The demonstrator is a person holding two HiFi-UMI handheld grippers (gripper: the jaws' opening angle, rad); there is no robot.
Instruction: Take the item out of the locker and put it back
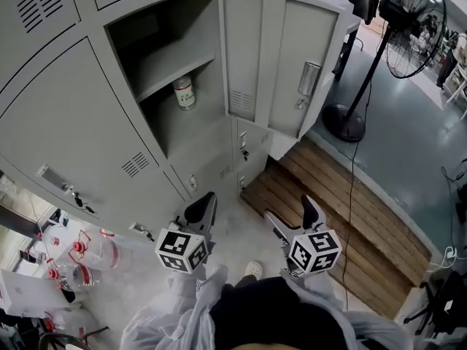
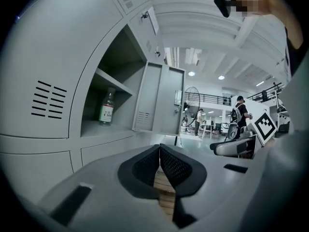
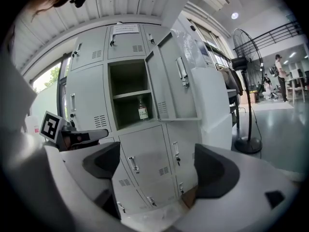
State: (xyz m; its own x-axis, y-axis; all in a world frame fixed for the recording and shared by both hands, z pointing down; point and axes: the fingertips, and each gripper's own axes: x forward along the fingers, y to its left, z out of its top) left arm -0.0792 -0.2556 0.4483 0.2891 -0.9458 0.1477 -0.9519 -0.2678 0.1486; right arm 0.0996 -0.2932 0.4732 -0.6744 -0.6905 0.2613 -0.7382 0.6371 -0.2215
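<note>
bottle (image 1: 184, 92) upright under shelf (image 1: 174, 65) in open locker (image 1: 179, 126) | left gripper (image 2: 160, 153) jaws pressed together, empty | right gripper (image 3: 161, 166) jaws wide apart, empty | head view alone shows plastic jugs (image 1: 98, 252) at far left

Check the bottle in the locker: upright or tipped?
Upright. The bottle stands on its base below the shelf in the open locker, cap pointing up, in both gripper views.

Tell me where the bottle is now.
In the head view the bottle stands upright inside the open locker, under its shelf, just left of the open door.
</note>
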